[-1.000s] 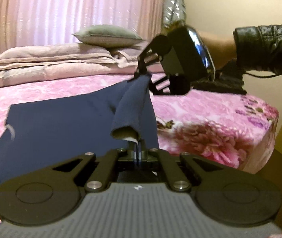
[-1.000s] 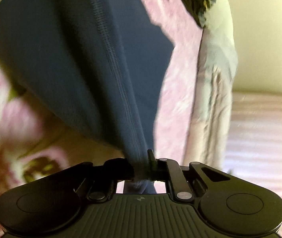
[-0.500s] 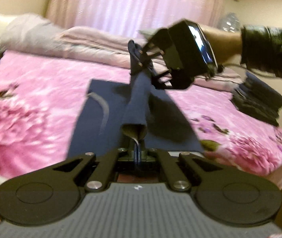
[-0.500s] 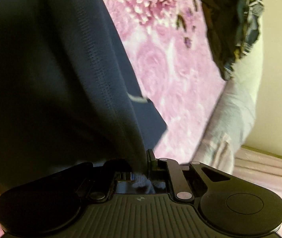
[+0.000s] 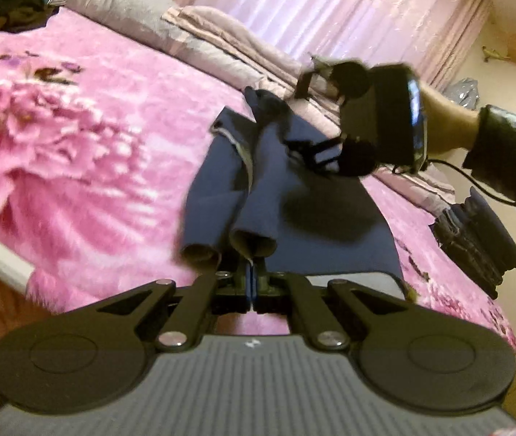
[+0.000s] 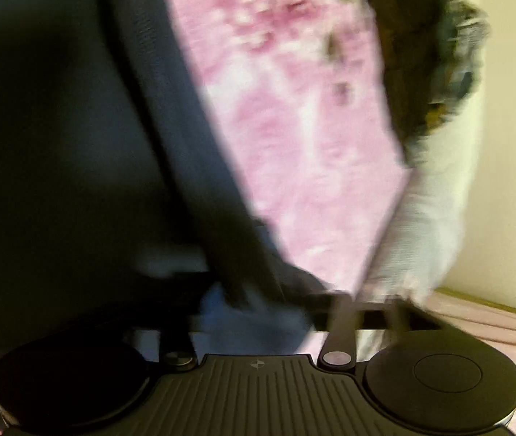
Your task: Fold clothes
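A navy garment (image 5: 294, 196) lies on the pink floral bedspread (image 5: 76, 127), its lifted edge folded over into a long roll. My left gripper (image 5: 252, 279) is shut on the near end of that fold, low over the bed. In the left wrist view my right gripper (image 5: 305, 116) hovers at the far end, held by a hand in a black leather sleeve. Its jaws are opening, and the far corner of the cloth (image 5: 265, 103) sags free beside them. The blurred right wrist view shows my right gripper (image 6: 268, 290) spread wide, with navy cloth (image 6: 250, 312) lying loosely between the fingers.
A stack of folded dark clothes (image 5: 475, 232) sits at the right of the bed. Pillows and folded blankets (image 5: 221, 36) line the far side below the curtain. A dark patterned pile (image 6: 432, 54) lies at the bed's corner. The bed's edge (image 5: 0, 254) runs near left.
Both grippers carried the garment's lifted edge across and down onto the rest of the cloth. The right jaws have spread apart and the cloth is slipping out. The left stays shut.
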Tool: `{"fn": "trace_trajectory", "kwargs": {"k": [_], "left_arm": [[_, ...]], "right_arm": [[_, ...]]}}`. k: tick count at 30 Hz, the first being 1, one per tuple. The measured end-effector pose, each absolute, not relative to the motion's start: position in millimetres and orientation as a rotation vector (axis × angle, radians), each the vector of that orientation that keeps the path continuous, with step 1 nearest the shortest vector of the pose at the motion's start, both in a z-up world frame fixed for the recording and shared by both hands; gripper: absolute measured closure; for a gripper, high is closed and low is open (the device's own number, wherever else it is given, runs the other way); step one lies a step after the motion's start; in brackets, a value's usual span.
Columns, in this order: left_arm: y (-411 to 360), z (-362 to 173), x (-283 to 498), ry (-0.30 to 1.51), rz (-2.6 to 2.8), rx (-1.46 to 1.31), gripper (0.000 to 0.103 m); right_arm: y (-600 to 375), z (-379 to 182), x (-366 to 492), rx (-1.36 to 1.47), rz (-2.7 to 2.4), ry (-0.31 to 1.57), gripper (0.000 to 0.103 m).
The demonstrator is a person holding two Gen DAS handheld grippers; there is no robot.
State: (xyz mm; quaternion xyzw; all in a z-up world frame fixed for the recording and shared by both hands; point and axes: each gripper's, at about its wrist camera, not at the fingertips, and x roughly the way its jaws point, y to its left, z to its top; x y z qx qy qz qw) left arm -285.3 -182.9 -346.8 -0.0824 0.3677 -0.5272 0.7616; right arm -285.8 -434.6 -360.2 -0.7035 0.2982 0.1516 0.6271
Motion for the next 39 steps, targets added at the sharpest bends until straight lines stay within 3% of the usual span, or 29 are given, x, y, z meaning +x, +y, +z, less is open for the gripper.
{"fn": "trace_trajectory", "kwargs": {"k": [4, 9, 11, 14, 17, 21, 26, 27, 29, 30, 31, 33, 39], "left_arm": [[-181, -347, -287, 0.813, -1.106, -0.198, 0.103], [-171, -347, -279, 0.832, -1.018, -0.210, 0.103], [-166, -343, -278, 0.812, -0.987, -0.174, 0.103], [-161, -330, -282, 0.736, -0.963, -0.097, 0.103], [-167, -313, -290, 0.635, -0.983, -0.016, 0.103], [-191, -295, -307, 0.522, -1.093, 0.057, 0.103], [-231, -306, -307, 0.611, -1.203, 0.130, 0.098], [-236, -310, -306, 0.632, -1.203, 0.150, 0.098], [-244, -319, -301, 0.668, -1.184, 0.183, 0.098], [-246, -321, -298, 0.678, -1.178, 0.186, 0.099], [-247, -322, -295, 0.683, -1.177, 0.188, 0.099], [-251, -320, -293, 0.677, -1.179, 0.207, 0.099], [-263, -306, -301, 0.637, -1.229, 0.235, 0.098]], "right_arm": [[-450, -323, -275, -1.393, 0.173, 0.654, 0.029], [-510, -296, -294, -0.890, -0.053, 0.772, 0.028], [-540, -295, -327, -0.596, -0.135, 0.827, 0.026], [-598, -298, -359, -0.103, -0.221, 0.808, 0.007], [-651, -310, -384, 0.366, -0.255, 0.711, 0.007], [-686, -320, -376, 0.624, -0.202, 0.652, 0.007], [-698, -342, -346, 0.785, -0.102, 0.635, 0.008], [-699, -347, -339, 0.812, -0.090, 0.635, 0.021], [-699, -348, -331, 0.846, -0.098, 0.636, 0.037], [-702, -350, -331, 0.868, -0.104, 0.618, 0.054], [-706, -352, -331, 0.891, -0.109, 0.598, 0.063], [-709, -346, -349, 0.928, -0.124, 0.548, 0.069], [-695, -315, -468, 0.969, -0.382, 0.417, 0.072]]}}
